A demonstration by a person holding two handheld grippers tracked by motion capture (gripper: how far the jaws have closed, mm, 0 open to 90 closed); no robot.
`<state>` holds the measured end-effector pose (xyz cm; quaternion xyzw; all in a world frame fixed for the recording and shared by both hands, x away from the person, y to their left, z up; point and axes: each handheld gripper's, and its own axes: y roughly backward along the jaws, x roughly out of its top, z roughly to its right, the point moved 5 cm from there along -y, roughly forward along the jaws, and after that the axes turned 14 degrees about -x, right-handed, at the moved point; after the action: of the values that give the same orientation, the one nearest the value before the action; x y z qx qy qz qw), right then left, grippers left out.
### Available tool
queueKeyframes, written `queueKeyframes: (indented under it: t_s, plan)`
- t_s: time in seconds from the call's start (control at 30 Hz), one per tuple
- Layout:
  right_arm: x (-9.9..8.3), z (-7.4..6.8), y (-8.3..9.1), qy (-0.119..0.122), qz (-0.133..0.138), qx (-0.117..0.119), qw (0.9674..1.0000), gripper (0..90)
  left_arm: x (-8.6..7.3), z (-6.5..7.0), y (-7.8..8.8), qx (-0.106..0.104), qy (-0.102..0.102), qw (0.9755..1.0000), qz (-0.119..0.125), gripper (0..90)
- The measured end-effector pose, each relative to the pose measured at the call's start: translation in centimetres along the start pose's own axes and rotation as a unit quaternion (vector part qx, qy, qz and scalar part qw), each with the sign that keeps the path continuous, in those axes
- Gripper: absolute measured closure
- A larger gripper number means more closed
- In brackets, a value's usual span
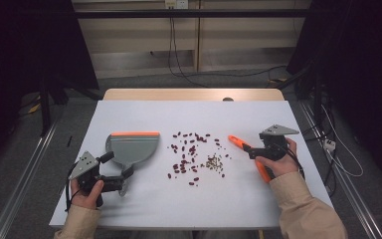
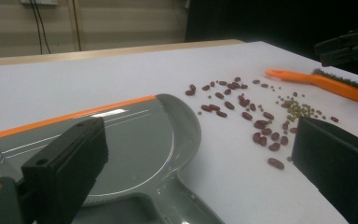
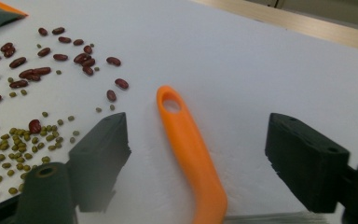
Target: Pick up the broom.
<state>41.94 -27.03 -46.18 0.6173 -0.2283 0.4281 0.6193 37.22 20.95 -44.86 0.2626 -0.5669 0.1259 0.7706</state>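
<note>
Claw point(image 3: 193, 158) in your right hand was spread around the orange brush handle point(image 3: 191, 154), which lay on the white surface point(image 3: 242, 70) beside the beans point(image 3: 37, 70). You needed to center it, then squeeze firmly before lifting.

The brush point(image 1: 248, 154) had an orange handle with a hole at its far end and dark bristles along one side. It lay flat on the white counter point(image 1: 144, 199), to the right of the scattered beans point(image 1: 194, 157), its handle end pointing toward them. The dustpan point(image 1: 132, 148) was grey with an orange strip along its straight front edge. It lay flat on the counter, left of the beans, its handle toward the near edge.
</note>
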Motion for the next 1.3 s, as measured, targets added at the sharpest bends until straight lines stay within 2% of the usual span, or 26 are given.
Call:
queueKeyframes:
  t_s: [0.03,0.1,0.2,0.33,0.37,0.43,0.57,0.7,0.77,0.8,0.83,0.97,1.0,1.03,1.07,1.1,1.13,1.17,1.2,1.3]
  plan:
    - [0.0,0.0,0.0,0.0,0.0,0.0,1.0,23.4,0.0,0.0,0.0,0.0,0.0,1.0,0.0,3.4]
    - [0.0,0.0,-0.3,0.006,-0.008,0.009,0.9999,28.9,0.0,0.0,0.0,0.0,-0.001,1.0,0.0,3.5]
    - [-0.3,0.3,-0.8,0.012,-0.032,0.019,0.9992,37.8,0.0,0.0,0.0,0.0,0.0,1.0,-0.001,3.5]
    - [-0.2,0.5,-1.1,0.022,-0.04,0.021,0.9988,41.5,0.0,0.0,0.0,0.0,-0.001,1.0,-0.001,3.5]
    - [-0.2,0.4,-1.3,0.023,-0.046,0.034,0.9981,44.2,0.0,0.0,0.0,0.0,0.001,1.0,-0.001,3.5]
    - [-0.3,0.5,-1.5,0.031,-0.053,0.027,0.9978,45.6,0.0,0.0,-0.1,-0.001,0.001,1.0,-0.002,3.5]
    - [-0.4,0.6,-1.8,0.04,-0.06,0.033,0.9968,50.6,0.0,0.0,-0.1,-0.001,0.0,1.0,-0.002,3.5]
    - [-0.8,0.6,-2.2,0.037,-0.078,0.034,0.9956,52.5,-0.1,0.0,-0.1,-0.002,0.0,1.0,-0.003,3.5]
    - [-1.0,0.6,-2.4,0.041,-0.087,0.041,0.9945,56.4,-0.1,0.0,-0.1,-0.003,-0.001,1.0,-0.003,3.5]
    - [-1.0,0.6,-2.6,0.038,-0.091,0.036,0.9945,59.9,-0.1,0.0,-0.1,-0.003,0.0,1.0,-0.003,3.5]
    - [-1.1,0.7,-2.6,0.041,-0.099,0.038,0.9935,64.2,-0.1,0.0,-0.1,-0.003,0.0,1.0,-0.003,3.5]
    - [-1.2,0.5,-3.1,0.043,-0.116,0.052,0.9909,66.4,-0.2,0.0,-0.2,-0.003,0.0,1.0,-0.006,3.5]
    - [-1.2,0.4,-3.2,0.049,-0.121,0.051,0.9901,66.2,-0.2,0.0,-0.2,-0.004,-0.001,1.0,-0.007,3.5]
    - [-1.1,0.3,-3.5,0.067,-0.135,0.046,0.9875,65.6,-0.2,0.0,-0.3,-0.004,0.0,1.0,-0.007,3.5]
    - [-1.1,0.3,-3.5,0.067,-0.135,0.046,0.9875,65.6,-0.2,0.0,-0.3,-0.004,0.0,1.0,-0.007,3.5]
    - [-1.1,0.2,-3.8,0.078,-0.145,0.046,0.9852,64.8,-0.2,0.0,-0.3,-0.004,0.001,1.0,-0.007,3.5]
    - [-0.9,0.2,-3.9,0.08,-0.161,0.049,0.9825,65.0,-0.2,0.0,-0.3,-0.004,0.001,1.0,-0.007,3.5]
    - [-0.9,0.2,-3.9,0.08,-0.161,0.049,0.9825,65.0,-0.2,0.0,-0.3,-0.004,0.0,1.0,-0.008,3.5]
    - [-0.8,0.2,-4.1,0.078,-0.173,0.053,0.9804,64.9,-0.2,0.1,-0.3,-0.004,0.001,1.0,-0.009,3.5]
    - [-0.7,0.2,-4.2,0.078,-0.176,0.057,0.9796,65.7,-0.3,0.0,-0.3,-0.003,-0.001,0.9999,-0.011,3.5]
